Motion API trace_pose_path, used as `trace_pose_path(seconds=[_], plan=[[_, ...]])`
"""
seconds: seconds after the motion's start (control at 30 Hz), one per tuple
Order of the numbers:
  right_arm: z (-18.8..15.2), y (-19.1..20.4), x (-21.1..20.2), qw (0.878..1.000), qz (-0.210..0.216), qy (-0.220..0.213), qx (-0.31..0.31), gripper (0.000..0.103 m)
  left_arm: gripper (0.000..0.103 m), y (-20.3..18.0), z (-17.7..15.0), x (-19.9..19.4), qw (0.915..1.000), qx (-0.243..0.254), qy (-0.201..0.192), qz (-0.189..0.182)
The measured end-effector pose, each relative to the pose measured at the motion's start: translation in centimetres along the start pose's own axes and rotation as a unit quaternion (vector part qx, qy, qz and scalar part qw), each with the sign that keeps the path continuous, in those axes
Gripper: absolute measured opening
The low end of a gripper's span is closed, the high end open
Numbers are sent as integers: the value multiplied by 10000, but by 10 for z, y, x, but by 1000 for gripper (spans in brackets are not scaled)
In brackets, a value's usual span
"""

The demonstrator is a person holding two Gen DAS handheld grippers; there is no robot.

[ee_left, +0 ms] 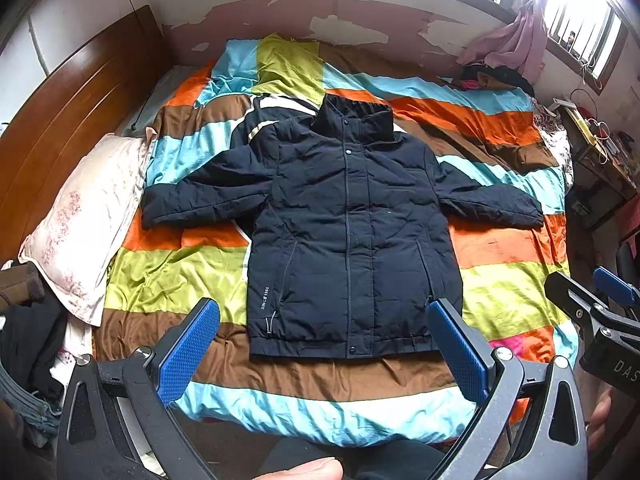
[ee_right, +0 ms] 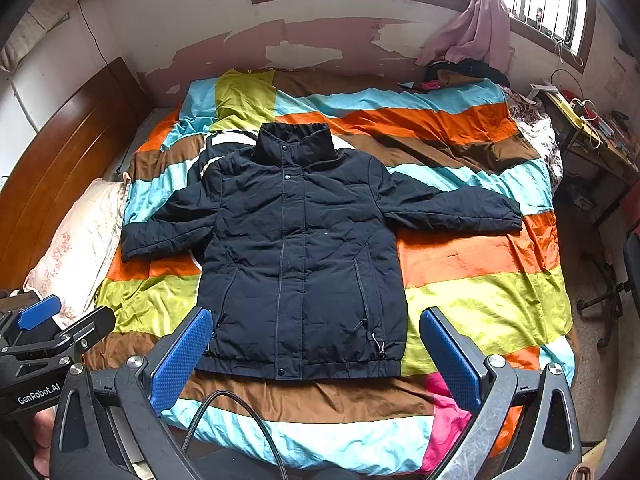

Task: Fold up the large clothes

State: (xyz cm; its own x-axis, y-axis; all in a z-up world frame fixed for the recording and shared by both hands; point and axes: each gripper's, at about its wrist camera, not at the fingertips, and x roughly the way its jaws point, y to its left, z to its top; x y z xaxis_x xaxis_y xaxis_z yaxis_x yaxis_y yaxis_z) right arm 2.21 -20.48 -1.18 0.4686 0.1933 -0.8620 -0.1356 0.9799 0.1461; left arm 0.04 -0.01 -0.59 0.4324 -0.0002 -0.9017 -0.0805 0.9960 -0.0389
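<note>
1. Jacket (ee_left: 348,232) lies flat, zipped, sleeves out, mid-bed (ee_left: 512,280), hem toward near edge
2. Left claw (ee_left: 324,344) and right claw (ee_right: 316,352) both wide, empty, above near edge
3. No fold made yet; all folding remains

I get daylight from the barred windows (ee_left: 576,20) along the far wall, blown out to white glare at upper right. The bedspread (ee_right: 480,300) shows bright and sharp with soft shadows, while fisheye bending curves the edges and darkens the corners.
</note>
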Motion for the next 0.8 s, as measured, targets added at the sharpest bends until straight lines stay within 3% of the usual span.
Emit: trace_pose_path(seconds=[0.8], plan=[[3, 0, 3, 10000, -6, 1, -5, 103, 102, -3, 1, 2, 10000, -1, 26, 6]])
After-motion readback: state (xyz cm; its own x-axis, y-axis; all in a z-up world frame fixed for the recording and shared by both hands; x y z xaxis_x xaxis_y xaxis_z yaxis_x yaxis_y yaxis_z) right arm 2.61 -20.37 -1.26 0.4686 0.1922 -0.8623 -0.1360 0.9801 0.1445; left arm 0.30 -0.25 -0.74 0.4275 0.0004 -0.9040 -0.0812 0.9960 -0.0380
